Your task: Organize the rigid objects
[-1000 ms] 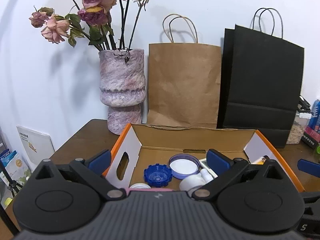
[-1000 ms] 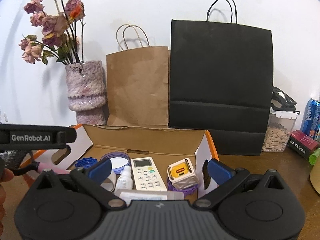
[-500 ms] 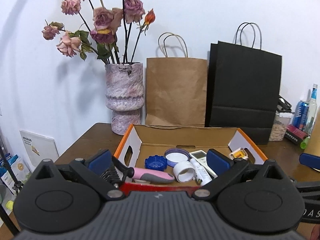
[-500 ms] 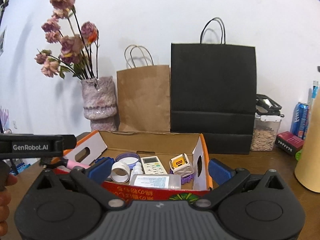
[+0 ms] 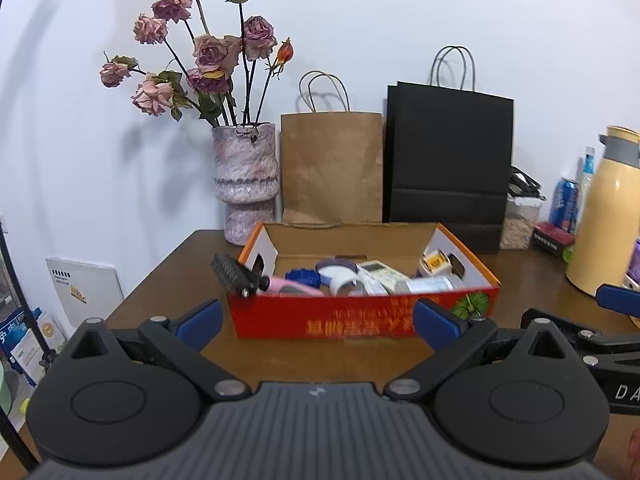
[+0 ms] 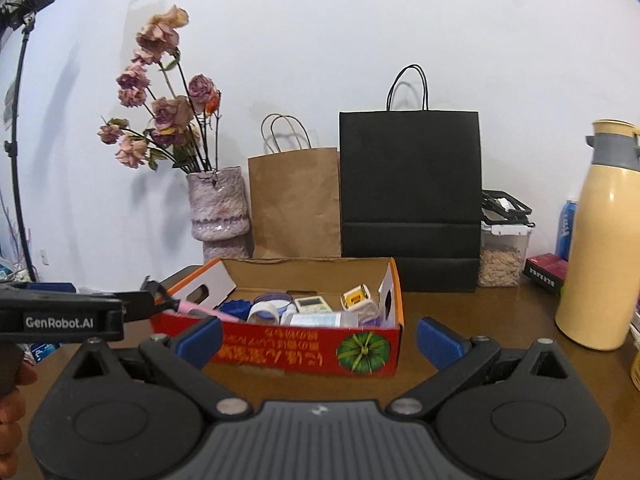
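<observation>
Vase (image 5: 245,184) and paper bags (image 5: 332,168) behind box (image 5: 360,316)

The box's (image 5: 362,316) near wall hides the lower parts of its contents; its print is blurred.

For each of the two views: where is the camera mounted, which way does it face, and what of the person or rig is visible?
Left wrist: on the left tongs, facing the red box; right tongs at its right edge.
Right wrist: on the right tongs, facing the same box; left tongs and a hand at left.
Shared: box, vase, paper bags.
</observation>
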Tool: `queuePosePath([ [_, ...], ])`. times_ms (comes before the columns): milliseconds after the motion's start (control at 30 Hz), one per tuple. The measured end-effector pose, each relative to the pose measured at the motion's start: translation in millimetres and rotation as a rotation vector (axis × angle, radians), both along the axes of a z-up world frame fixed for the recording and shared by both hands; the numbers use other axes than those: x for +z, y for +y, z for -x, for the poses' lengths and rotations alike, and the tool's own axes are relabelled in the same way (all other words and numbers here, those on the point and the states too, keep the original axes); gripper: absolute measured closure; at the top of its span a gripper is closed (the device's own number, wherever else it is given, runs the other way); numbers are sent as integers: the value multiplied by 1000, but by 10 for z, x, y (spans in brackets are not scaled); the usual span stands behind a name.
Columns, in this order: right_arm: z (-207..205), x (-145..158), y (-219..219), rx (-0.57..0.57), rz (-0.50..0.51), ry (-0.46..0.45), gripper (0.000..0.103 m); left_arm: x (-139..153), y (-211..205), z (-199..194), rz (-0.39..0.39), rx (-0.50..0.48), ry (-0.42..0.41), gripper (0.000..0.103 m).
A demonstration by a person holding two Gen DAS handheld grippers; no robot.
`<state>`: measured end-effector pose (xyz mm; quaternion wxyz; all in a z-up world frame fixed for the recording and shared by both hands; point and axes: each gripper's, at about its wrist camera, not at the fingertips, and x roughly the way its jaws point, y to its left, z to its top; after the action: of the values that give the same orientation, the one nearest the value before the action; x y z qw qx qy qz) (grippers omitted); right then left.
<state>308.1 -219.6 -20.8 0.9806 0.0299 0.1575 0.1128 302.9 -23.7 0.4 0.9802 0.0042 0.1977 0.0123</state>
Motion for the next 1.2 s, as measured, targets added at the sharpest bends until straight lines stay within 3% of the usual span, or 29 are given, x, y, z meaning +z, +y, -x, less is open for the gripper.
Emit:
queuePosePath([
  [467, 1004, -83, -55, 27, 21, 9, 0, -116, 34, 944, -5, 3, 25, 0],
  [1200, 1556, -48, -23, 46, 28, -25, 0, -85, 63, 1504, -6, 0, 0, 0],
])
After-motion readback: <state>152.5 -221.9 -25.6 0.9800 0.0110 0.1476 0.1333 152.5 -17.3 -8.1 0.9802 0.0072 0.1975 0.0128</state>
